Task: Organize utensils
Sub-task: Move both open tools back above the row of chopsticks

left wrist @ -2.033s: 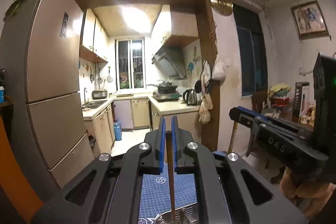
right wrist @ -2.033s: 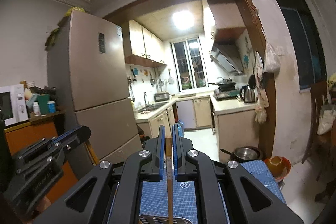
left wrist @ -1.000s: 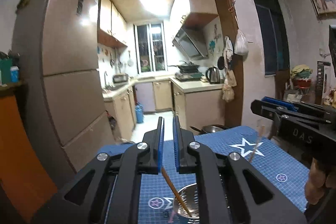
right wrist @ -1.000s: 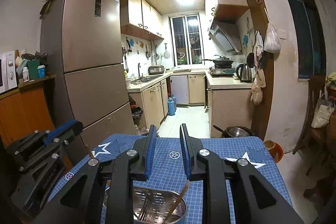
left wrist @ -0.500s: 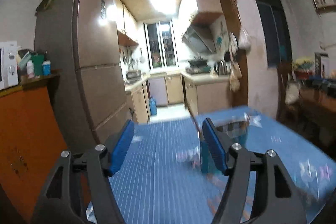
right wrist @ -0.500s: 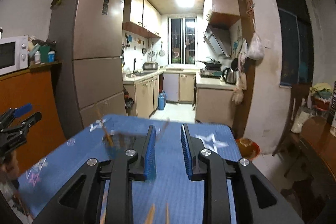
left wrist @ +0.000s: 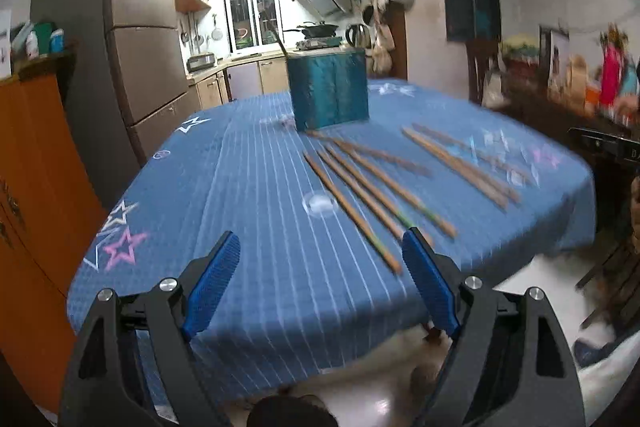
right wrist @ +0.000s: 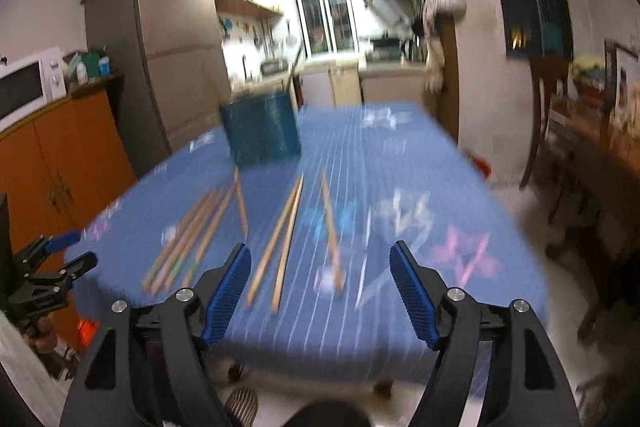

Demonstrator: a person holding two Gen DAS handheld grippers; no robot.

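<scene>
A teal utensil holder [left wrist: 328, 91] [right wrist: 262, 131] stands on the far part of the blue star-print tablecloth [left wrist: 248, 187] [right wrist: 400, 155], with a chopstick [left wrist: 280, 45] poking out of it. Several wooden chopsticks [left wrist: 360, 195] [right wrist: 188, 239] lie loose on the cloth in front of it. A second bunch [left wrist: 460, 163] [right wrist: 284, 231] lies further right, and a single one [right wrist: 330, 231] lies beyond that. My left gripper [left wrist: 320, 251] and right gripper [right wrist: 320, 259] hover off the table's near edge. Their jaws are opening, with nothing between them. Each gripper shows at the edge of the other's view, the right one [left wrist: 604, 143] and the left one [right wrist: 52, 267].
A tall fridge [left wrist: 144, 27] and an orange cabinet [left wrist: 36, 155] with a microwave [right wrist: 28, 83] stand on the left. On the right are a dark chair [right wrist: 548, 99] and a cluttered sideboard [left wrist: 560, 83]. The kitchen opens behind the table. A person's shoe [right wrist: 240, 403] shows below.
Both grippers have let go of the chopsticks they held over the holder. They have drawn back and down to the table's near edge, and their jaws have spread wide.
</scene>
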